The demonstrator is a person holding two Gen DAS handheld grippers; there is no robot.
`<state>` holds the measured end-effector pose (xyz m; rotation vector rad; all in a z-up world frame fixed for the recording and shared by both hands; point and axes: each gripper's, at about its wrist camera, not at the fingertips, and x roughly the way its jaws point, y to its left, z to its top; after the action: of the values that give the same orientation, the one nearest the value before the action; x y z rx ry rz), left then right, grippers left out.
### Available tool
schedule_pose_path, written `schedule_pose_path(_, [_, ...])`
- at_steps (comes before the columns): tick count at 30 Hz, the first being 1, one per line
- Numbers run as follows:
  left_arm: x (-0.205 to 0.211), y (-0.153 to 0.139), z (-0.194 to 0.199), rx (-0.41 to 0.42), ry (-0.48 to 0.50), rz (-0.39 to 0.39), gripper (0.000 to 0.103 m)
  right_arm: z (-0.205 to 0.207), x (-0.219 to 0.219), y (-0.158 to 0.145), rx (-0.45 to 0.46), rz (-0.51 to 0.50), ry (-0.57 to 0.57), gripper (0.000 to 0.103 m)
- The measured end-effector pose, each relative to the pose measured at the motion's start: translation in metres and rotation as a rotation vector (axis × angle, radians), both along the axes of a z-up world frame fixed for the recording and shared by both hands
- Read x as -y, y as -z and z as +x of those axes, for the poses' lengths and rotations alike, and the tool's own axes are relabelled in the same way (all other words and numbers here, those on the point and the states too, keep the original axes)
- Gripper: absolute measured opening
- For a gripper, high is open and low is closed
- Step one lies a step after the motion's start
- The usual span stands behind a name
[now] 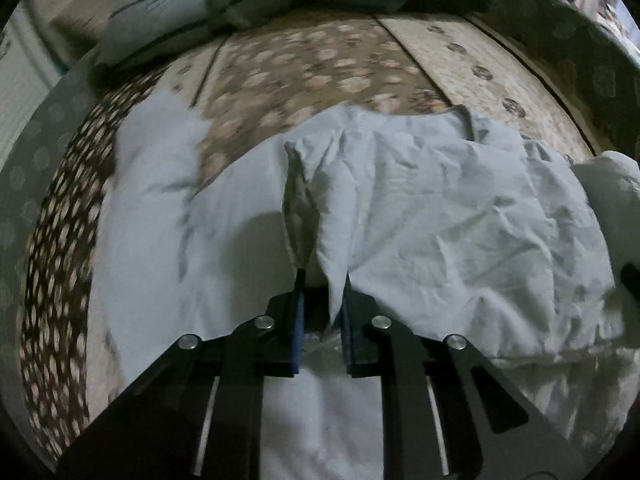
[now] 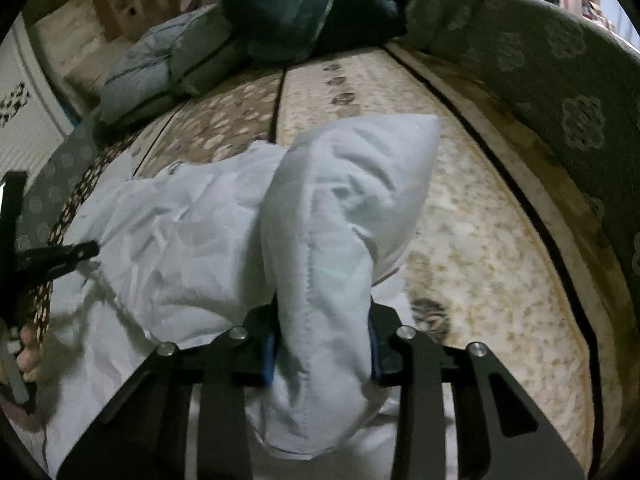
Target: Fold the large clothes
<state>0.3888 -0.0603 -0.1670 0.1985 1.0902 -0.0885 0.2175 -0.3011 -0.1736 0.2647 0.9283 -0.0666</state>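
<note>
My right gripper (image 2: 322, 344) has its fingers clamped on a thick bunched fold of the pale garment (image 2: 192, 240). My left gripper (image 1: 322, 280) pinches a thin raised fold of it. The garment lies crumpled on the patterned bed (image 2: 480, 240), pillows (image 2: 168, 64) beyond.

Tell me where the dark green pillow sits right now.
In the right wrist view, the dark green pillow lies at the bed's far end, top centre, beside a pale blue pillow on its left.
</note>
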Motion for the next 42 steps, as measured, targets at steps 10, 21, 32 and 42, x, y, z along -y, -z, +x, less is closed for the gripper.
schedule_pose_path(10, [-0.063, 0.009, -0.018, 0.058, -0.070, 0.008, 0.014, 0.028, -0.044, 0.013, -0.072, -0.092, 0.003, 0.034])
schedule_pose_path(21, [-0.051, 0.045, 0.002, 0.040, -0.029, 0.042, 0.014, 0.032, -0.035, 0.008, -0.088, -0.043, 0.070, 0.061])
schedule_pose_path(32, [-0.111, 0.039, 0.020, 0.106, -0.248, 0.227, 0.000, 0.006, -0.025, -0.020, -0.009, -0.051, 0.161, 0.068])
schedule_pose_path(42, [-0.111, 0.011, 0.010, 0.118, -0.154, -0.034, 0.058, 0.038, -0.017, 0.025, -0.133, 0.010, 0.189, 0.069])
